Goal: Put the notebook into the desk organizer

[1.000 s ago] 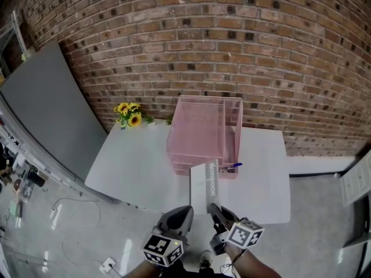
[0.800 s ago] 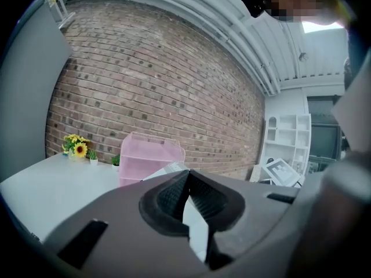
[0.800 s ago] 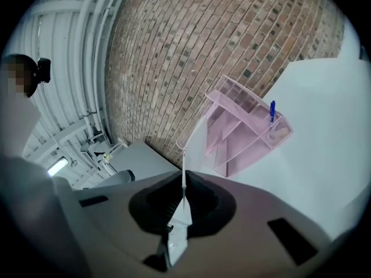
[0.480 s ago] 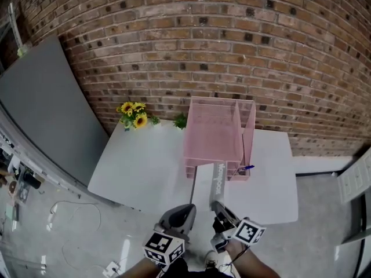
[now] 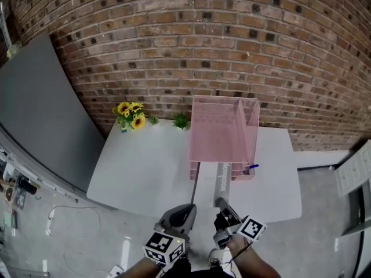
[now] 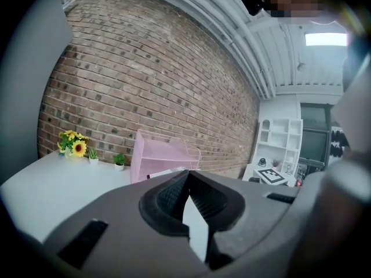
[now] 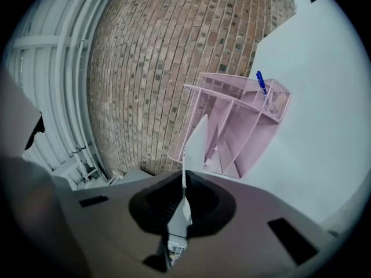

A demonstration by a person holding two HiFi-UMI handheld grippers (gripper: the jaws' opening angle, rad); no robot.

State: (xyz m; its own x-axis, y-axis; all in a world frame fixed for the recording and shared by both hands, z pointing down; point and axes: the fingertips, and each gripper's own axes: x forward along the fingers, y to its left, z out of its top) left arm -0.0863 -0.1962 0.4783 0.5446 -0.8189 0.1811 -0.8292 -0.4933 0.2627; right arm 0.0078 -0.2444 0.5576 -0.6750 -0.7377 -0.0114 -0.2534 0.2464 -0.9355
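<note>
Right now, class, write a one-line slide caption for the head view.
Right gripper holds the notebook in front of the pink desk organizer on the white table.

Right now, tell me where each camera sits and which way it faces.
Head view: on the person's head, looking steeply down at the white table, pink desk organizer and brick wall; shows forearms, left claw, and right claw gripping the notebook.
Left gripper view: rides the left claw, facing along its closed jaws toward the organizer and sunflowers; its own jaws show.
Right gripper view: rides the right claw, tilted sideways, facing the organizer along the clamped notebook; its jaws show.
Shared: all three see the organizer and wall.
</note>
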